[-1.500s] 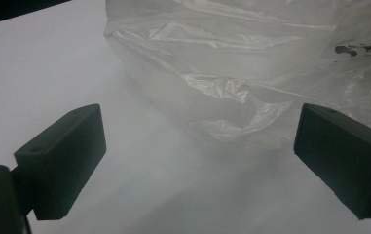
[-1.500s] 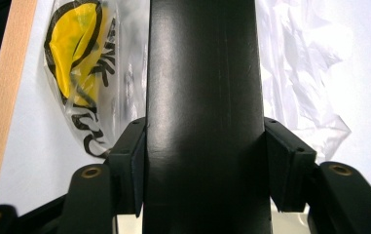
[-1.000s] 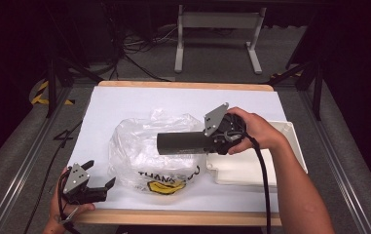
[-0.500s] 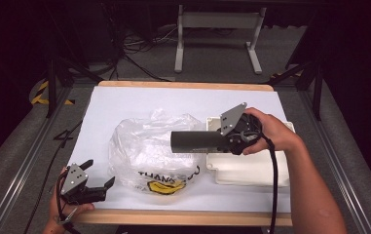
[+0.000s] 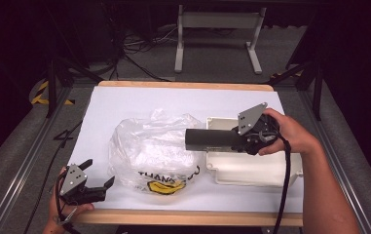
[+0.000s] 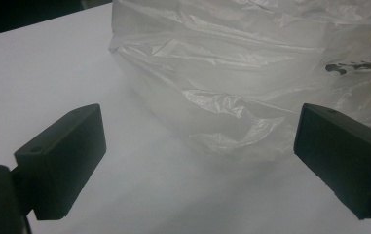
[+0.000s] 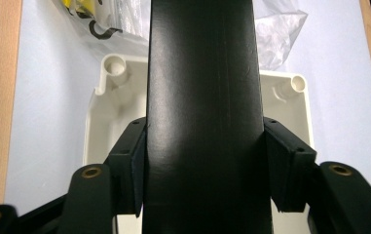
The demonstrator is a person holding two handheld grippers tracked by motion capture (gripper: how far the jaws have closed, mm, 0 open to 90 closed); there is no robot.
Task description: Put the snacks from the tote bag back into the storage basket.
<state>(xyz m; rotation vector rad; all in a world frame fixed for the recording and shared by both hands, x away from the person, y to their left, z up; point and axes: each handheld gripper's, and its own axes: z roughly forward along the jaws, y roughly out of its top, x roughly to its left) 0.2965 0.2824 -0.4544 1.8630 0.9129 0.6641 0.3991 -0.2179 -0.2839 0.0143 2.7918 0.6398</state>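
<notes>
A black tube [image 5: 207, 139] lies level in the air, and my right gripper [image 5: 234, 139] is shut on its right end. It hangs over the left part of an open white plastic box [image 5: 251, 170] at the table's right. In the right gripper view the tube [image 7: 202, 97] runs up the middle between both pads [image 7: 137, 170], with the box [image 7: 100, 122] beneath. A crumpled clear plastic bag [image 5: 149, 151] with black and yellow print lies mid-table. My left gripper [image 5: 99, 173] rests open at the front left, its jaws wide, facing the bag [image 6: 231, 73] with nothing between them.
A white sheet [image 5: 124, 102] covers the table, which has a wooden front edge [image 5: 188, 218]. Past the far edge stands a grey metal frame [image 5: 217, 29] on the floor among cables. Dark rails run along both sides of the table.
My right gripper has carried the black tube to the right, from above the bag to above the white box. The left gripper has stayed where it was.
</notes>
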